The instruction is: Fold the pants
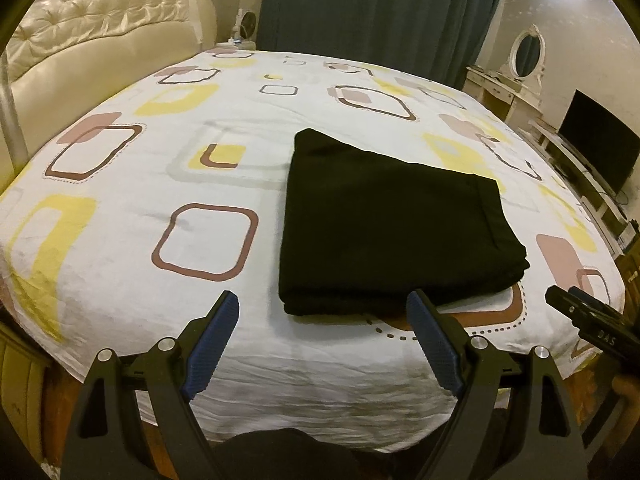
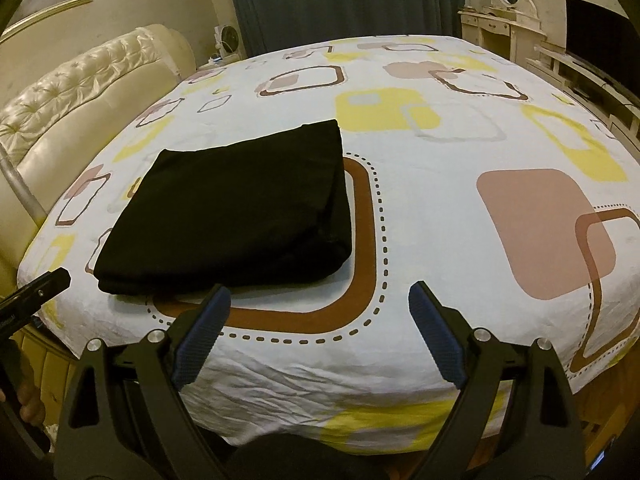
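Here the black pants (image 1: 394,222) lie folded into a thick, roughly square stack on the bed (image 1: 248,368), close to its near edge and toward the near right part of the sheet in the left wrist view. The stack rests flat on the patterned sheet, partly covering a brown rounded-square print with a dotted outline. Several layers show along the near edge of the stack; the top surface looks smooth.

Left gripper (image 1: 324,304): jaws spread wide, nothing between them. Its right finger tip overlaps the near edge of the pants in the view; contact cannot be told. It hangs over the near edge of the bed.

Right gripper (image 2: 320,296): jaws spread wide, empty. It sits over the near edge of the bed, just right of the pants (image 2: 236,208), above the brown print. Left finger tip is just beside the near right corner of the stack.

Each gripper's tip shows at the margin of the other's view.

Background: a cream tufted headboard (image 1: 100,40) at the left edge of the bed, a dark curtain (image 1: 380,12) beyond the far edge, a dressing table with an oval mirror (image 1: 528,50), and a dark screen (image 1: 596,140) at far right.
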`<state>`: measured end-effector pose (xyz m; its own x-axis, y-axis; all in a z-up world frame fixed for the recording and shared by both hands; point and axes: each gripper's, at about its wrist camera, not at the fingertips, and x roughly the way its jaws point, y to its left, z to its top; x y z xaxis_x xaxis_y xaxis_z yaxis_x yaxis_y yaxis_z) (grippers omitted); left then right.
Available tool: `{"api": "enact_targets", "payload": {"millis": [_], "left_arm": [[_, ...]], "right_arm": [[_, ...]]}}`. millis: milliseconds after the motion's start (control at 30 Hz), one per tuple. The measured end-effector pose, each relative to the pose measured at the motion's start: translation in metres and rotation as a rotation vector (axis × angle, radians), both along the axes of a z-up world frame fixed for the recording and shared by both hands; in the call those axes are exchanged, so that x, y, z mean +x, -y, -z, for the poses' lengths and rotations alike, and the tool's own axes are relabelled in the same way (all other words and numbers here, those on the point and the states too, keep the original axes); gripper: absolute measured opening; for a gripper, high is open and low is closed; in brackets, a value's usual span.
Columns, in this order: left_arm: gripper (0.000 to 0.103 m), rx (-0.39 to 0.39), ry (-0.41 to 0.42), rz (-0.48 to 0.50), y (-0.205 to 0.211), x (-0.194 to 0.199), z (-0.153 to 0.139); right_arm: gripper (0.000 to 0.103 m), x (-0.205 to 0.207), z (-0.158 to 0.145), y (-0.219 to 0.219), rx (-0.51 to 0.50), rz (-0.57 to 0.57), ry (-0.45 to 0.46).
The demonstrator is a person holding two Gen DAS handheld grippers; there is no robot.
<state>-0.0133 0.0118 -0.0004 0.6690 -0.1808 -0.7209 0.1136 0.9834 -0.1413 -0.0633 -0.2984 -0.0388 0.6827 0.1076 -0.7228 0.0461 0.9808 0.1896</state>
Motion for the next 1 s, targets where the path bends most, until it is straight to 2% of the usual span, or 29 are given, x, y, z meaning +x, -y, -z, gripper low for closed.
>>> {"api": "enact_targets", "payload": {"millis": [100,400,1000], "left_arm": [[0.085,0.005,0.015,0.016,0.002,-0.002,-0.002],[0.085,0.099,0.077,0.097,0.023,-0.011,-0.008],[0.085,0.078,0.070,0.022,0.014,-0.006,-0.007]], "right_arm": [[0.091,0.000,0.001,-0.002,-0.003,-0.005,-0.001],[0.092,0.000,0.002,-0.004,-0.025,-0.011,-0.002],[0.092,0.003,0.010,-0.006,-0.027,-0.016,-0.019]]}}
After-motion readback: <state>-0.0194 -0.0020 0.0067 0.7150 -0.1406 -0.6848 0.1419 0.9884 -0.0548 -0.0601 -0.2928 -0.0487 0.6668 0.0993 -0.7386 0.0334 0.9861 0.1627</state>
